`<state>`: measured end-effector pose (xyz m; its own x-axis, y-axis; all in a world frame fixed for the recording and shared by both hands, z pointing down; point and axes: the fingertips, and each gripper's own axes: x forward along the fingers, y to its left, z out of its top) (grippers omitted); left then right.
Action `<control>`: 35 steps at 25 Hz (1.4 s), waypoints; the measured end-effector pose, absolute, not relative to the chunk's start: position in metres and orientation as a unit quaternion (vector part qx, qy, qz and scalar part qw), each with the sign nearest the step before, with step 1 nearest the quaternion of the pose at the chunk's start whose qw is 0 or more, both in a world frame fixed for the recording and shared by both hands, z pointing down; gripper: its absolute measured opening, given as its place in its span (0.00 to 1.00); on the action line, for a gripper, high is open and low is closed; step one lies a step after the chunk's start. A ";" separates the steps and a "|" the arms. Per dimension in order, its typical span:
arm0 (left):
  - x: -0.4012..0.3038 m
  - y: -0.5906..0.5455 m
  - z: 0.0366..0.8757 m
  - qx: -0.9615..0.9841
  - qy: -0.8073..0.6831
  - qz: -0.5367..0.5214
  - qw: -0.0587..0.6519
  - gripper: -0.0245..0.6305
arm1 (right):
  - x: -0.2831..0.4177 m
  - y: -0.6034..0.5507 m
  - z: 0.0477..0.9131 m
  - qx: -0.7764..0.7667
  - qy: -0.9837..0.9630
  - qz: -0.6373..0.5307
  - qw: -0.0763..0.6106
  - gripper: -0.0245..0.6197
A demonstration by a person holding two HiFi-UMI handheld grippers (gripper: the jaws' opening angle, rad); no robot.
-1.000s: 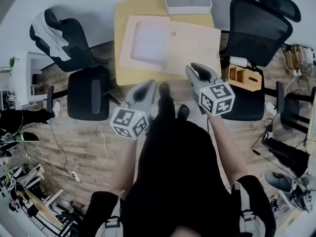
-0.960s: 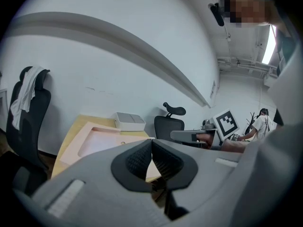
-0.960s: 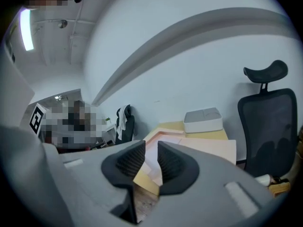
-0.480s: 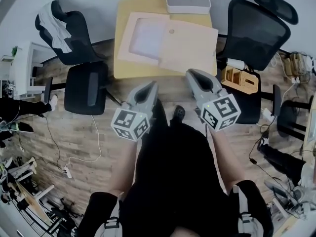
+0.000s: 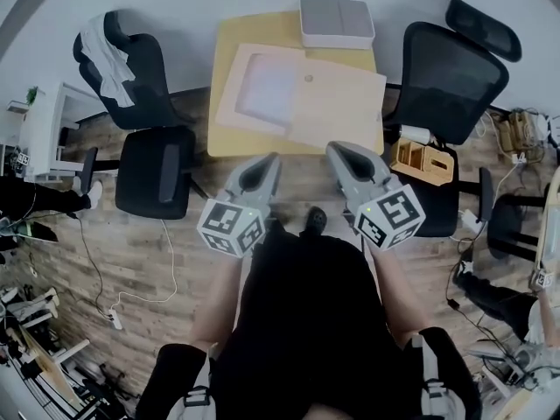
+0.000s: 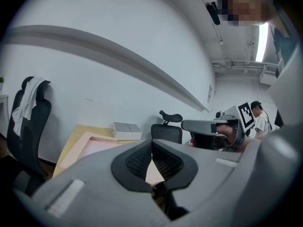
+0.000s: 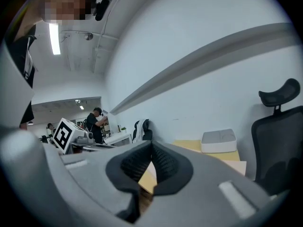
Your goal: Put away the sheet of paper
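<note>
A pale sheet of paper (image 5: 268,84) lies in the left half of an open pink folder (image 5: 343,101) on a yellow table (image 5: 229,138). Both grippers hang in front of the table's near edge, apart from the folder. My left gripper (image 5: 269,159) is shut and empty; in the left gripper view (image 6: 151,143) its pads meet, with the table beyond them. My right gripper (image 5: 336,148) has just been closing with nothing between its jaws. The pads touch in the right gripper view (image 7: 151,146).
A grey box (image 5: 337,22) sits at the table's far edge. Black office chairs flank the table: one at the left (image 5: 157,170), one with a white garment (image 5: 118,55) and one at the right (image 5: 448,66). A wooden organizer (image 5: 423,157) rests on a right-hand seat.
The right gripper's jaws have gone from wide open to shut on nothing. Both grippers have risen a little, the right one more.
</note>
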<state>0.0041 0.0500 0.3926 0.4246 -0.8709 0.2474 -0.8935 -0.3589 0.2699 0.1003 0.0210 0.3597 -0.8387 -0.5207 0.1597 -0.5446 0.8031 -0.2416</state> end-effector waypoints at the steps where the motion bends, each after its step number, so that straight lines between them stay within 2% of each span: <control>1: 0.002 0.049 0.392 0.824 -0.535 0.031 0.183 0.05 | 0.098 0.021 0.358 0.279 -0.949 0.139 0.042 0.04; 35: 0.004 0.064 0.385 0.827 -0.532 0.038 0.179 0.05 | 0.094 0.036 0.356 0.270 -0.954 0.121 0.049 0.04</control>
